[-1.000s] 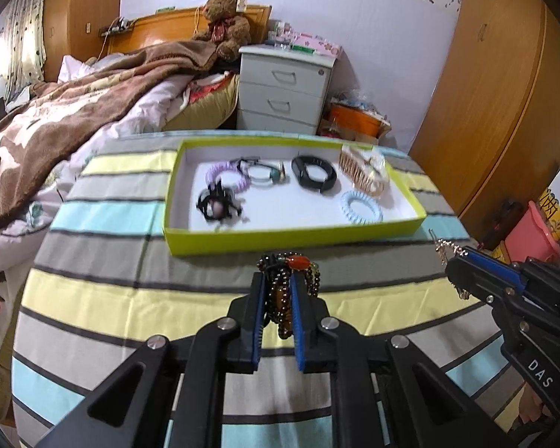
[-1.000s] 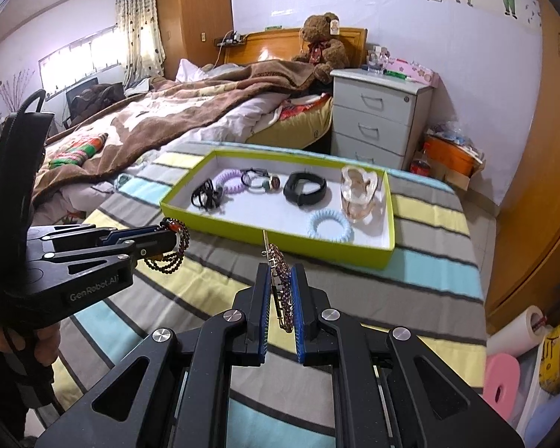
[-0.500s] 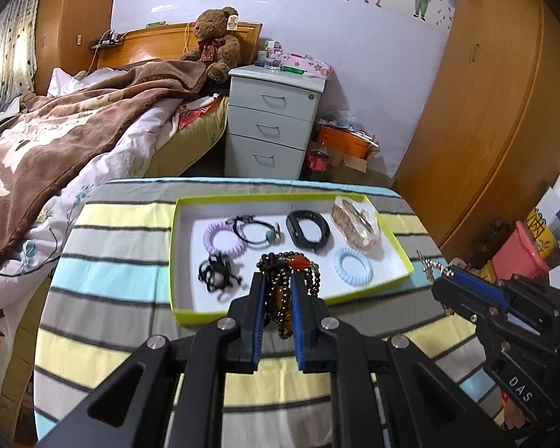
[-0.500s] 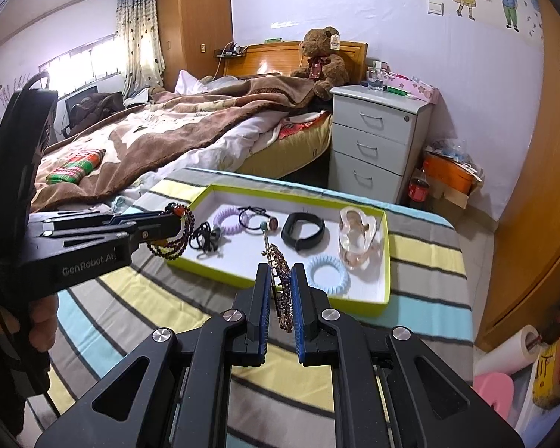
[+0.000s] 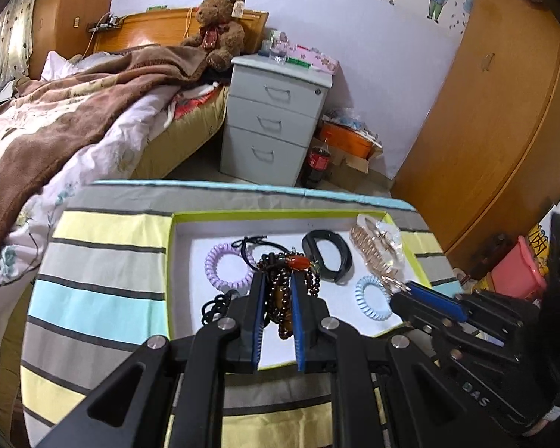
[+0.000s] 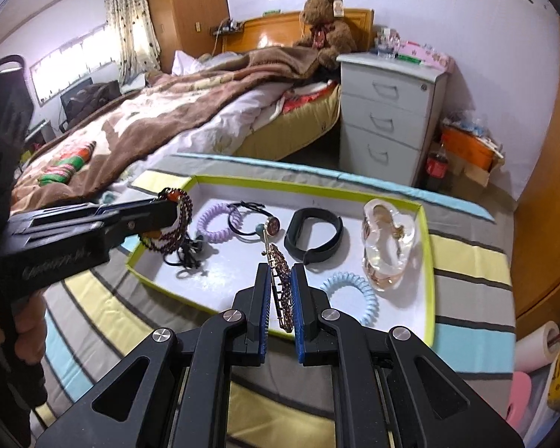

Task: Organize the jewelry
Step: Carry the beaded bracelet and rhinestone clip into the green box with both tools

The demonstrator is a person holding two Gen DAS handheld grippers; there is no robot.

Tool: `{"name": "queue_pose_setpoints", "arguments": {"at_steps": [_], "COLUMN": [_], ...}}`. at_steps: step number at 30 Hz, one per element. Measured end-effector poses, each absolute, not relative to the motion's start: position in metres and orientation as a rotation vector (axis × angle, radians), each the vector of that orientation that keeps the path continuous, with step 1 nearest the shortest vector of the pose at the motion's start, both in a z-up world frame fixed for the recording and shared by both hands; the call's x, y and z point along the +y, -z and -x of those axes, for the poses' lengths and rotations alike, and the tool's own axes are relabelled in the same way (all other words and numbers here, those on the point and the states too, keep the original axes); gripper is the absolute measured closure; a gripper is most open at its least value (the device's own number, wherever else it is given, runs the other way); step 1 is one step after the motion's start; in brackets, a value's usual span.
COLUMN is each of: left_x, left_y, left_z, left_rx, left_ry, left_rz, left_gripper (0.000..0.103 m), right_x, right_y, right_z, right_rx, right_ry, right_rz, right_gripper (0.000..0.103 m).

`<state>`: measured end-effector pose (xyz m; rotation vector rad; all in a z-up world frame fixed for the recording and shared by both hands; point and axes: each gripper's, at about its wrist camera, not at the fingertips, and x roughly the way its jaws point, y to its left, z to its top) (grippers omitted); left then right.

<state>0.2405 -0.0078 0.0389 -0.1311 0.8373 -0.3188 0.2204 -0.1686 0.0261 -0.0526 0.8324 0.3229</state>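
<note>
A lime-green tray [image 5: 173,257] [image 6: 427,261] lies on the striped table. In it are a purple coil tie [image 5: 226,267] [image 6: 214,220], a black band [image 5: 328,255] [image 6: 313,233], a blue coil tie [image 5: 371,296] [image 6: 352,295], a clear hair claw [image 6: 386,239] and black hair ties [image 6: 184,254]. My left gripper [image 5: 277,278] [image 6: 168,207] is shut on a dark bead bracelet [image 5: 283,298] above the tray's left part. My right gripper [image 6: 280,268] [image 5: 403,291] is shut on a jewelled hair clip [image 6: 280,283] above the tray's near edge.
Behind the table stand a bed with a brown blanket [image 6: 175,112], a grey drawer unit [image 5: 276,119] [image 6: 388,115] and a wooden wardrobe [image 5: 496,93]. A pink bin [image 5: 517,272] and a paper roll [image 6: 537,339] are on the floor at the right.
Both grippers have moved forward with their loads, from over the striped cloth to over the tray. Both stay shut.
</note>
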Motion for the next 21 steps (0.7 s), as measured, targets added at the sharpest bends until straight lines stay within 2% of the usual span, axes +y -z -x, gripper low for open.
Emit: {"name": "queue_pose_setpoints", "arguments": {"at_steps": [9,21], "left_x": [-0.015,-0.018], "left_y": [-0.005,0.009], "left_z": [-0.246,-0.247], "left_rx": [0.907,0.937], "left_ry": [0.324,0.301], "left_rz": [0.131,0.094], "left_gripper": [0.089,0.089], "right_x": [-0.17,-0.162], "right_y": [0.002,0.015], "right_z": [-0.249,-0.26], "right_rx": [0.899,0.938], "right_ry": [-0.317,-0.341], "right_rz": [0.083,0.112], "right_gripper": [0.092,0.092]}}
